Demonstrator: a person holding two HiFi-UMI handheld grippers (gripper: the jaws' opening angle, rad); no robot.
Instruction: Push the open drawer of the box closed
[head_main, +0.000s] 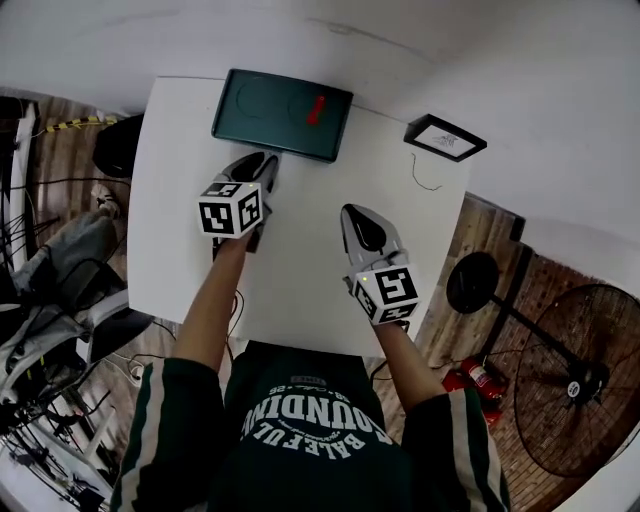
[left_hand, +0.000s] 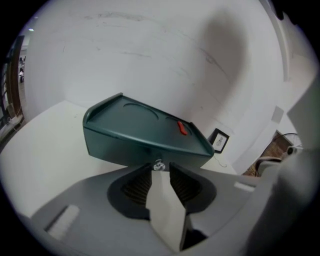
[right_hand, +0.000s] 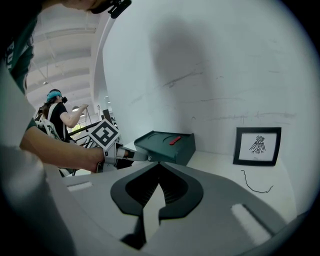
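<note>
A dark green box (head_main: 282, 112) with a small red piece (head_main: 317, 109) on its lid stands at the far edge of the white table (head_main: 300, 280), against the wall. In the left gripper view the box's front (left_hand: 125, 145) fills the middle, and its small metal drawer knob (left_hand: 159, 165) sits between the tips of my left gripper (left_hand: 159, 167), which close on it. The drawer front looks flush with the box. My right gripper (head_main: 358, 215) hovers over the table's middle right, well short of the box (right_hand: 167, 145), and is shut (right_hand: 159, 165) on nothing.
A framed picture (head_main: 445, 137) leans on the wall right of the box, with a thin black wire (head_main: 420, 178) lying before it. A standing fan (head_main: 570, 380) and a red extinguisher (head_main: 478, 378) are on the floor at the right. Another person (right_hand: 57, 112) stands far off.
</note>
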